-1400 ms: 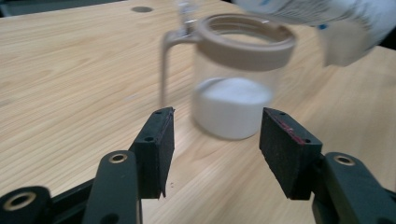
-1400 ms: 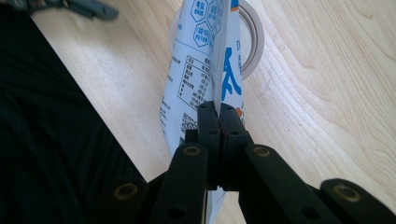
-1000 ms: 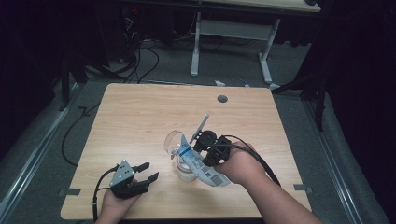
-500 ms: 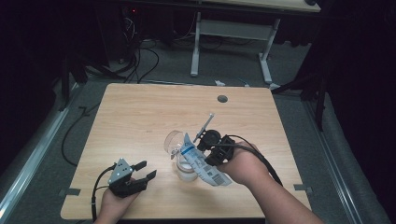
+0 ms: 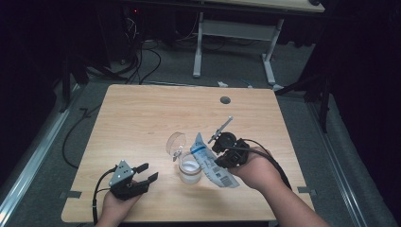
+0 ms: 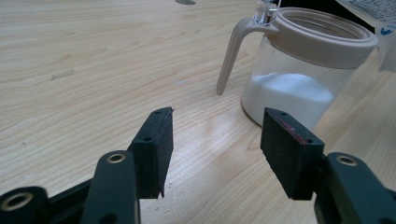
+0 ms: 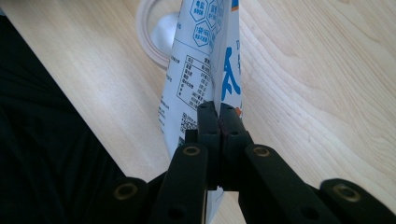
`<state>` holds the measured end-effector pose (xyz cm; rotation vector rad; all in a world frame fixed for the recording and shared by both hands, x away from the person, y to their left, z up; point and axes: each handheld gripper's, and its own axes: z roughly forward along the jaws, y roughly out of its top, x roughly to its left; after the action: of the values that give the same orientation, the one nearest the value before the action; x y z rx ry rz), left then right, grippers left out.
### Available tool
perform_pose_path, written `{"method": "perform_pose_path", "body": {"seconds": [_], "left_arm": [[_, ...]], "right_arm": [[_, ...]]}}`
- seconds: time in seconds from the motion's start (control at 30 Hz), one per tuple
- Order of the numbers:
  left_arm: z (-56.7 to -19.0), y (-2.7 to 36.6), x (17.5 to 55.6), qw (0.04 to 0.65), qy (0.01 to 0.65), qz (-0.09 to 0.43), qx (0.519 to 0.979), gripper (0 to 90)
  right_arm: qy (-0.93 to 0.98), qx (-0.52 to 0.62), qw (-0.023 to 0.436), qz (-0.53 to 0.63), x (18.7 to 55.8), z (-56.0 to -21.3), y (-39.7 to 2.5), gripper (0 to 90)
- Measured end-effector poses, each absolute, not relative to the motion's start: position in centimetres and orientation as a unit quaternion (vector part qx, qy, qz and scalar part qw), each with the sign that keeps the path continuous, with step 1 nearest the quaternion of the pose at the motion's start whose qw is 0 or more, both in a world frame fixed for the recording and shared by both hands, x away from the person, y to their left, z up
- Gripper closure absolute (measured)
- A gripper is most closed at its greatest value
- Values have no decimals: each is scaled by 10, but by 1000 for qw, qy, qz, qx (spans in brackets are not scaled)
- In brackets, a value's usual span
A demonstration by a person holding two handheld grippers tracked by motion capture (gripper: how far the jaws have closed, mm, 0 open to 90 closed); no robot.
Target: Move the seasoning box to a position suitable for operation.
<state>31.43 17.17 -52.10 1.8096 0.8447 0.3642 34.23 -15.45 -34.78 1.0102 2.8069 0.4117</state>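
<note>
**Now pouring: bag mouth over jar**

Right gripper [image 5: 222, 153] jaws pinch the bag [image 5: 208, 158], its long axis tilted toward ten o'clock over the jar [image 5: 190, 171] mid-desk [image 5: 142, 113]. Left gripper [image 5: 142, 174] idles wide, jar at its two o'clock.

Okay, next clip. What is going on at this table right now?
A person works with a tool in each hand. The right tool is shut on a white and blue printed bag, held tilted beside the open jar, which already holds some white powder. The jar's hinged lid is flipped back. The left tool rests open near the jar, gripping nothing.
</note>
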Motion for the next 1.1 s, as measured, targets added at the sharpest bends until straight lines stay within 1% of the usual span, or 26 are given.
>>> {"method": "perform_pose_path", "body": {"seconds": [0.37,0.6,0.73,1.0,1.1], "left_arm": [[-523,171,314,525,354,153,759,444],[-523,171,314,526,355,151,758,445],[-523,171,314,526,355,146,759,445],[-525,174,316,529,366,132,754,444],[-525,175,316,530,367,134,753,441]], "right_arm": [[923,363,59,117,354,-364,-182,900],[919,377,64,93,366,-377,-196,900],[910,402,61,87,373,-380,-202,900],[907,413,52,60,388,-385,-213,900],[907,415,51,55,392,-387,-215,900]]}}
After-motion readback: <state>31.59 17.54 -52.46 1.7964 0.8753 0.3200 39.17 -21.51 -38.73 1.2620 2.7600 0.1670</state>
